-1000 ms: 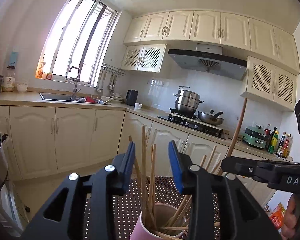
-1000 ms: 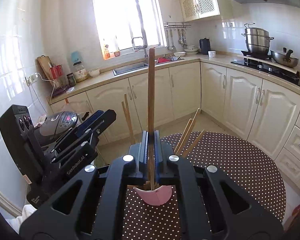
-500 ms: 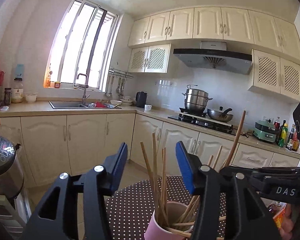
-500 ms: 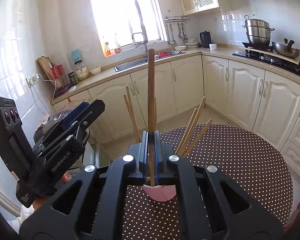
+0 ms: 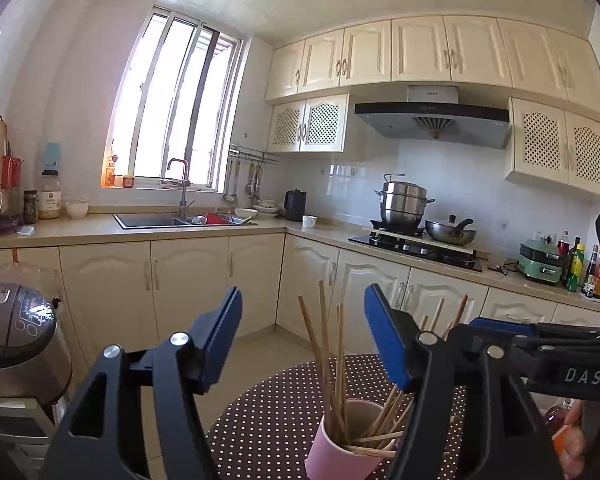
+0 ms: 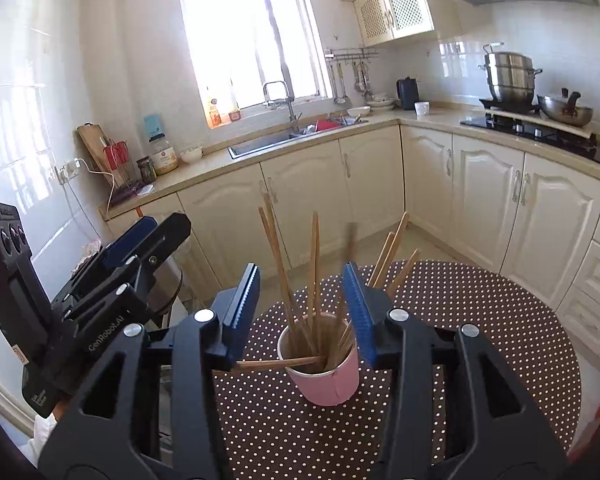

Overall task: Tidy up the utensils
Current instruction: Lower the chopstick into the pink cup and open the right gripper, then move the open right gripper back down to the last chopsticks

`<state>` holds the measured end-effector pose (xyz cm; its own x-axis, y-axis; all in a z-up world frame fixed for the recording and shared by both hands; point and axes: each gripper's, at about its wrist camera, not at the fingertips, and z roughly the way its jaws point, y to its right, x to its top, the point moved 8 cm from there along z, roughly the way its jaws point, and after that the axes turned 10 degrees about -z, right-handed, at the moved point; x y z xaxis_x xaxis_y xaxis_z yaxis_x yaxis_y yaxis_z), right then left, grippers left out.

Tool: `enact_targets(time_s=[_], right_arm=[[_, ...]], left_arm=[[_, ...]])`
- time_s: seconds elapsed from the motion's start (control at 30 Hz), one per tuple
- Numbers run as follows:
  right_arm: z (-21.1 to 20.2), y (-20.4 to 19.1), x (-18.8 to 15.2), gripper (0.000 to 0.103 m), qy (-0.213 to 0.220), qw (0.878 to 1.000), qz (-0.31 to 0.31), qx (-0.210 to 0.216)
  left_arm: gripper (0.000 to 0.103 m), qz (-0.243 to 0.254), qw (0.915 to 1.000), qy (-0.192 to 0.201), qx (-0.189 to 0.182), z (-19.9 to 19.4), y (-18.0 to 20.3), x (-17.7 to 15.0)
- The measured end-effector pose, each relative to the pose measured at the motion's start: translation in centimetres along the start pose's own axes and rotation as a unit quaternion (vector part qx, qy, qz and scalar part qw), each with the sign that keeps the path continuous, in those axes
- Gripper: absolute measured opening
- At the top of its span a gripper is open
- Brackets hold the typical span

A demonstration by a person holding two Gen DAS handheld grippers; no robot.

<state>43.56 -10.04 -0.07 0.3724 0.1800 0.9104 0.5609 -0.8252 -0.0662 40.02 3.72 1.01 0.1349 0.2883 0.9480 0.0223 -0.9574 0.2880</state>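
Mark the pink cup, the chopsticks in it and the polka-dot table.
pink cup (image 6: 332,384): right wrist view, front wall.
chopsticks (image 6: 314,264): right wrist view, upright shaft.
polka-dot table (image 6: 492,320): right wrist view, bare top.

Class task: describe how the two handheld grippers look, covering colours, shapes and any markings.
Both are black angular frames with silver bolts and ridged blue pads. The left gripper reads "GenRobot.AI" on its side; the right gripper shows white letters "DAS".
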Motion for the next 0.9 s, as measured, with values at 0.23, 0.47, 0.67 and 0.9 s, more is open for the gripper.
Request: enact_targets(time_s=[0.23, 0.47, 0.67, 0.9], right_arm=[[-2.7, -0.4, 0.3, 0.043, 0.016, 1.000, -0.007, -0.016], [-5.3, -1.0, -0.2, 0.043, 0.022, 1.000, -0.009, -0.019], [-8.0, -0.6, -1.1, 0.043, 0.033, 0.999, -0.009, -0.033], [-9.9, 0.7, -3.5, 0.045, 0.028, 0.999, -0.004, -0.045]], left_arm=[[0.065, 0.001, 1.0000, 0.000, 0.004, -2.0, 0.6, 0.7], [0.065, 0.017, 0.9998, -0.008, 0.004, -4.5, 2.4, 0.6], [0.065, 0.026, 0.9993, -0.025, 0.008, -6.4, 4.2, -0.5], [0.065, 0.025, 0.9971, -0.072, -0.005, -7.2, 6.9, -3.8]])
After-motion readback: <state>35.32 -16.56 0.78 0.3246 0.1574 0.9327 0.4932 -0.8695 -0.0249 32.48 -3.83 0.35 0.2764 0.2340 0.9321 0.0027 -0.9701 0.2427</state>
